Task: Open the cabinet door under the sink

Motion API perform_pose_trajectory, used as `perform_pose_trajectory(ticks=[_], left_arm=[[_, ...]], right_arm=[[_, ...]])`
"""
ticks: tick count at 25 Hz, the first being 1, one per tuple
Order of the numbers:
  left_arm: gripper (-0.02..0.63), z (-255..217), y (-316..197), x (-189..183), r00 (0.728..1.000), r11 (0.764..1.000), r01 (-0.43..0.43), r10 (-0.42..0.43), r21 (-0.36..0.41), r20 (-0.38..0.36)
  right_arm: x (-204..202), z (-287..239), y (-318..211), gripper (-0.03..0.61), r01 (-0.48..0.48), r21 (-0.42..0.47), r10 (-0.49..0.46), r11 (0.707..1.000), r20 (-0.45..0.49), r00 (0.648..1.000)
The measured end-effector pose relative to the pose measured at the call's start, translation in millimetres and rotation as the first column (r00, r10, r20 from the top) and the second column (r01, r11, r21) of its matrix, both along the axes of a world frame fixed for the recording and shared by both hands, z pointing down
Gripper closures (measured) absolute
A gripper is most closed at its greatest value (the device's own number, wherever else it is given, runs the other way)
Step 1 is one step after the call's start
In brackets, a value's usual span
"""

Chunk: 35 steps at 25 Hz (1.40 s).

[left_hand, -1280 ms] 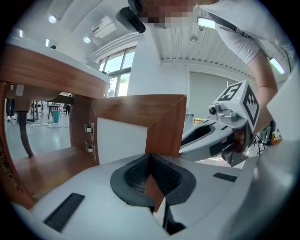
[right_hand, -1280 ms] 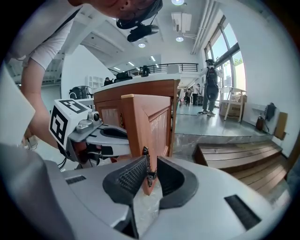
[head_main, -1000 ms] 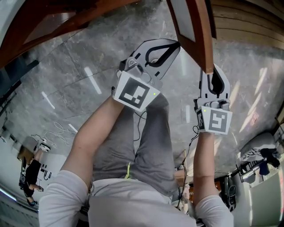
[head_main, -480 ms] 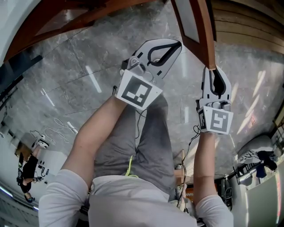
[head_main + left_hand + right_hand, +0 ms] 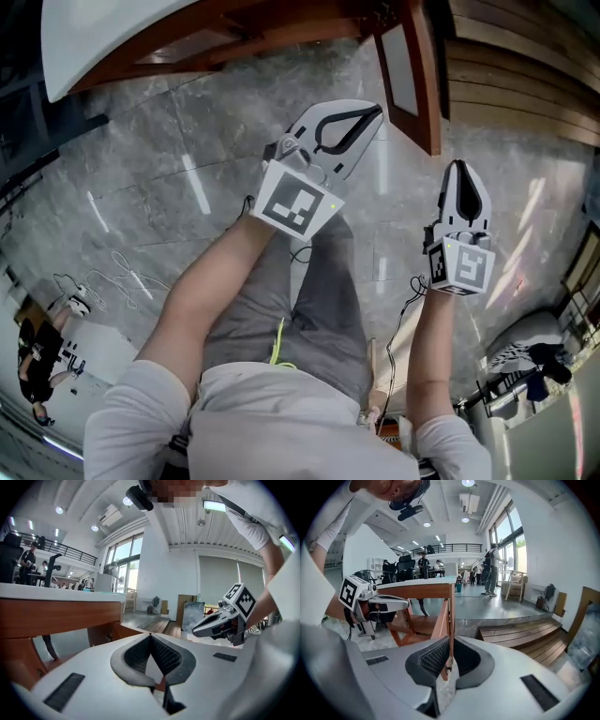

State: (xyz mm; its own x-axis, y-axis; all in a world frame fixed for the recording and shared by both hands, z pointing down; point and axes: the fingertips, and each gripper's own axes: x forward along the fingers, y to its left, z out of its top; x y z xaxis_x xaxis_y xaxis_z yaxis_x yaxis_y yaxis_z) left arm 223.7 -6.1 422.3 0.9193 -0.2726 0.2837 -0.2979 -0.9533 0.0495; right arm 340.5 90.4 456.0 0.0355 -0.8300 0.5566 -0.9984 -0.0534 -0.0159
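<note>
The cabinet door (image 5: pixel 413 70), a brown wooden frame round a pale panel, stands swung out from the wooden cabinet (image 5: pixel 234 28) under the white sink counter (image 5: pixel 112 37). My right gripper (image 5: pixel 458 166) is shut and empty, just below and right of the door's free lower corner, not touching it. In the right gripper view the door's edge (image 5: pixel 449 613) rises straight ahead of that gripper (image 5: pixel 449 640). My left gripper (image 5: pixel 377 111) is shut and empty, left of the door, over the floor. Its own view shows the cabinet front (image 5: pixel 61 616) at the left.
Grey marble floor (image 5: pixel 169 169) lies below. Wooden steps (image 5: pixel 511 84) run along the right. Cables (image 5: pixel 131 277) trail on the floor at the left. The person's legs (image 5: pixel 300 309) stand under the grippers. Several people are far behind (image 5: pixel 492 569).
My right gripper has drawn back down and right from the door's edge and now hangs apart from it. The head view has shifted, and the white counter now shows. The left gripper has barely moved.
</note>
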Motion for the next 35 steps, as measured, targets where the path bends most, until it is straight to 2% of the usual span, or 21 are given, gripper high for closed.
perform_pose_trajectory(ticks=[11, 22, 29, 32, 35], left_arm=[[0.604, -113, -22, -55, 0.994, 0.994, 0.106, -0.105, 0.039, -0.032], [0.604, -226, -57, -123, 0.97, 0.963, 0.238, -0.23, 0.124, -0.078], [0.604, -297, -67, -166, 0.941, 0.931, 0.329, -0.309, 0.158, -0.141], [0.604, -331, -73, -182, 0.912, 0.917, 0.379, -0.349, 0.119, -0.214], [0.604, -360, -82, -197, 0.89, 0.904, 0.415, -0.38, 0.104, -0.251]], right_arm=[[-52, -101, -48, 0.532, 0.11, 0.044, -0.109, 0.993, -0.025, 0.994], [-118, -201, -97, 0.532, 0.199, 0.137, -0.202, 0.97, 0.007, 0.979], [-159, -272, -121, 0.532, 0.263, 0.214, -0.27, 0.941, 0.003, 0.963], [-173, -303, -129, 0.532, 0.281, 0.248, -0.291, 0.927, 0.002, 0.957], [-182, -325, -137, 0.532, 0.294, 0.27, -0.306, 0.917, 0.002, 0.952]])
